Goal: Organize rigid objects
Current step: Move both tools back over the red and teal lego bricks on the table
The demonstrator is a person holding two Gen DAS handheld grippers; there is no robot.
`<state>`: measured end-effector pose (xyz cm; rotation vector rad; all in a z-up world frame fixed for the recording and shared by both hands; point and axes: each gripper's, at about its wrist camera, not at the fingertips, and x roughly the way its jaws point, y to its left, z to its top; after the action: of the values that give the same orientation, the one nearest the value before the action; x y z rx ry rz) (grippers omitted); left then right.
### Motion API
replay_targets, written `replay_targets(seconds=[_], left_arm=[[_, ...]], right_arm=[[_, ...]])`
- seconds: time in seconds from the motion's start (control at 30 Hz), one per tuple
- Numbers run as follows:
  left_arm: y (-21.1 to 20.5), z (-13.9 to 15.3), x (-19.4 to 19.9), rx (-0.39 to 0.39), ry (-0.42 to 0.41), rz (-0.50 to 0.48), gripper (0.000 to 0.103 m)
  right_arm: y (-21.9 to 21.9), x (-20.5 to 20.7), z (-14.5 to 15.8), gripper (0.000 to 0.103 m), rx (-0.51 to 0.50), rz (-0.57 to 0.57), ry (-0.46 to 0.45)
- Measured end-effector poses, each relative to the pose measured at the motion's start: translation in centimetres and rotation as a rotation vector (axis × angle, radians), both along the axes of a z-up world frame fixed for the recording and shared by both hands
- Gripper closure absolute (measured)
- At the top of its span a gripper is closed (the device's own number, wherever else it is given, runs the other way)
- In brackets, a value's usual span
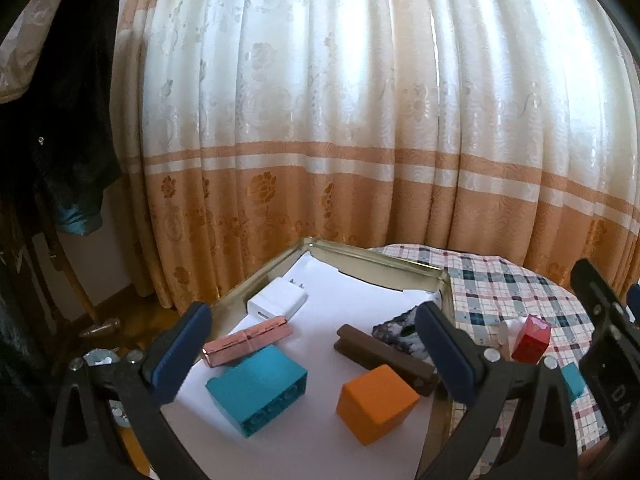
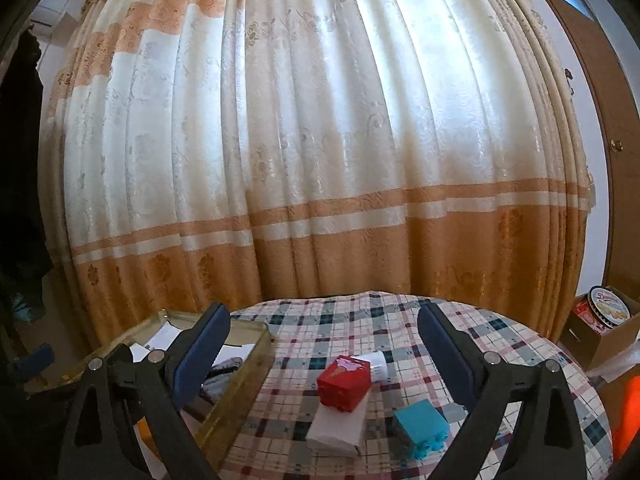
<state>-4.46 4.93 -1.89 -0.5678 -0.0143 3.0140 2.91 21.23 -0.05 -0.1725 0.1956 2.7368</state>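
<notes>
**Red box and small teal block waiting outside the tin**

The red box [image 2: 344,383] is sitting on a white packet [image 2: 338,428] on the checked tablecloth [image 2: 400,328], the small teal block [image 2: 420,434] just beside it, both right of the gold tin [image 2: 240,396]. The right gripper [image 2: 322,354] is hovering over them, jaws wide and holding nothing. The left gripper [image 1: 312,356] (equally wide, nothing between the pads) is hanging above the orange cube [image 1: 374,402] and teal brick [image 1: 258,390] inside. A careless pinch on the perched box could be tipping it off; the packet's softness is hard to judge.
</notes>
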Motion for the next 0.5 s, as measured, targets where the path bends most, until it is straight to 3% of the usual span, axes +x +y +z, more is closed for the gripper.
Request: replay_targets(seconds=[0.5], left_arm=[[1.5, 0.2, 1.3, -0.065, 0.043, -0.029, 0.000]], right_arm=[[0.6, -0.3, -0.8, 0.006, -0.027, -0.020, -0.029]])
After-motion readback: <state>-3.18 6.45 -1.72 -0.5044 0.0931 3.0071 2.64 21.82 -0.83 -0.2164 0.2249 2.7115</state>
